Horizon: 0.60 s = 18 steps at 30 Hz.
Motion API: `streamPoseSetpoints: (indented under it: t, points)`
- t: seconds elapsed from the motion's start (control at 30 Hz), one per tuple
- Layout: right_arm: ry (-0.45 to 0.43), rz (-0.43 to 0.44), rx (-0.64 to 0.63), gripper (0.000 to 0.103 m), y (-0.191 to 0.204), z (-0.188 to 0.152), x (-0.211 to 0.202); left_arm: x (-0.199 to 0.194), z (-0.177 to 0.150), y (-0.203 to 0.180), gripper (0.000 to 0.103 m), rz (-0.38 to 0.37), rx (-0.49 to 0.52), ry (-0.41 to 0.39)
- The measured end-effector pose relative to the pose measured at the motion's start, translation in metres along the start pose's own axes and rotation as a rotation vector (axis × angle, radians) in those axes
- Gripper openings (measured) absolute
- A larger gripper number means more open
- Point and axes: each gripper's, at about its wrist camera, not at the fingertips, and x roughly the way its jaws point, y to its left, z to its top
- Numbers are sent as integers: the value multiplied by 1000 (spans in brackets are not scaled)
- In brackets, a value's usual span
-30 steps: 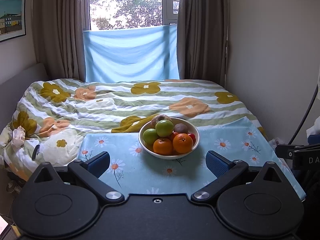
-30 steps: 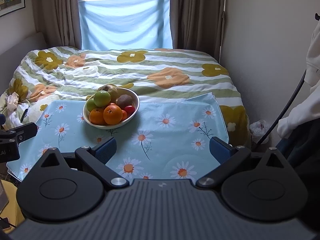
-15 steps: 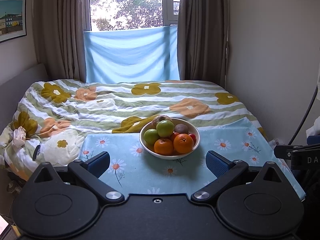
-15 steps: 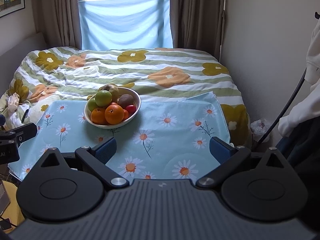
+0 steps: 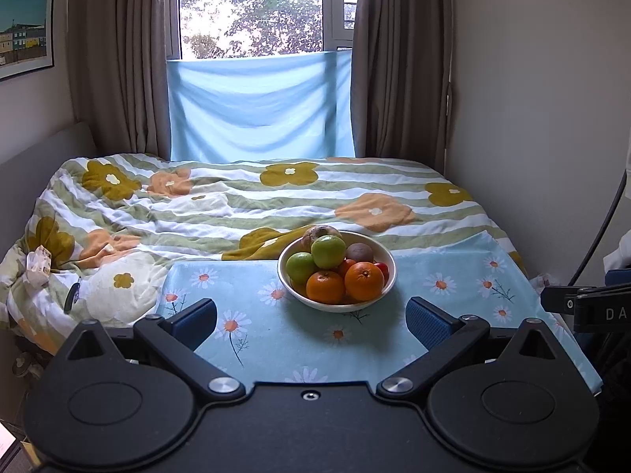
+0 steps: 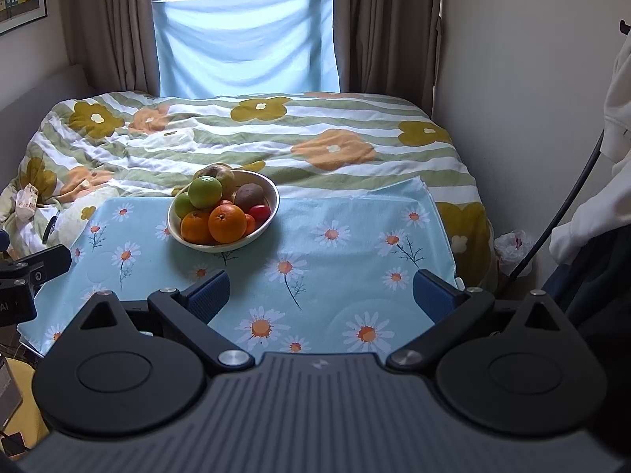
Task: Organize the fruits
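A white bowl (image 5: 388, 262) (image 6: 272, 193) stands on a light blue daisy cloth (image 5: 256, 339) (image 6: 335, 268). It holds two oranges (image 5: 364, 280) (image 6: 226, 222), two green apples (image 5: 328, 251) (image 6: 205, 191), a brown kiwi (image 5: 359, 252) (image 6: 249, 197), a small red fruit (image 6: 260, 212) and a brownish fruit (image 5: 320, 232) at the back. My left gripper (image 5: 311, 317) is open and short of the bowl, nothing between its fingers. My right gripper (image 6: 321, 295) is open too, with the bowl ahead to its left.
The cloth lies on a bed with a flowered striped duvet (image 5: 236, 205) (image 6: 315, 138). Walls close in on the right (image 5: 532, 98) and curtains (image 5: 402, 59) frame a window behind. A person's pale sleeve (image 6: 583, 216) and a dark cable (image 6: 568, 201) hang at the right.
Both views have tilted up slightly, so the bowl sits a little lower in frame. The grippers stay open and the fruit has not moved.
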Motion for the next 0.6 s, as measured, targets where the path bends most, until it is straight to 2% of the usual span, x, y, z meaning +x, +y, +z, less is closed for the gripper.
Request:
streamPoseSetpoints:
  t: [0.6]
  points:
    - [1, 3, 0, 103, 1, -1, 0, -6, -1, 3, 103, -30, -33, -20]
